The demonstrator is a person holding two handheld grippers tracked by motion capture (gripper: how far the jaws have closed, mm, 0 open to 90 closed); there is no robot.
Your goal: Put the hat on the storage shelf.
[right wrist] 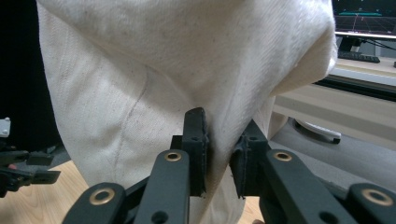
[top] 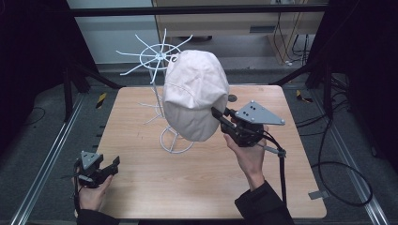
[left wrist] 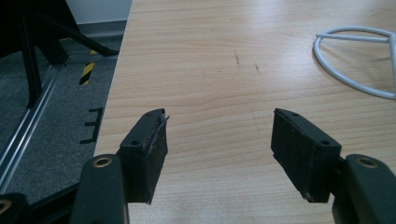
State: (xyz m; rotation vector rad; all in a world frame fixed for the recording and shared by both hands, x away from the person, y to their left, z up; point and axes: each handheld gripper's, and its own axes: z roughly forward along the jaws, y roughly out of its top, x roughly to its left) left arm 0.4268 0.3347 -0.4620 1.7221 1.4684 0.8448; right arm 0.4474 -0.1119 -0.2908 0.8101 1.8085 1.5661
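A pale pink cap [top: 195, 93] hangs in the air in front of a white wire hat stand [top: 157, 58] at the table's middle back. My right gripper [top: 218, 116] is shut on the cap's right lower edge; in the right gripper view the cream fabric [right wrist: 154, 70] is pinched between the two black jaws [right wrist: 218, 154]. My left gripper [top: 112, 165] rests low at the table's front left corner, open, with bare wood between its fingers [left wrist: 147, 144]. The stand's round wire base [left wrist: 355, 60] lies on the table ahead of it to the right.
The wooden table [top: 202, 178] has open surface in front of the stand's base ring [top: 176, 140]. Its left edge [left wrist: 109, 107] drops to grey floor with a metal rail [top: 44, 164]. Black cables [top: 338, 164] trail on the floor at right.
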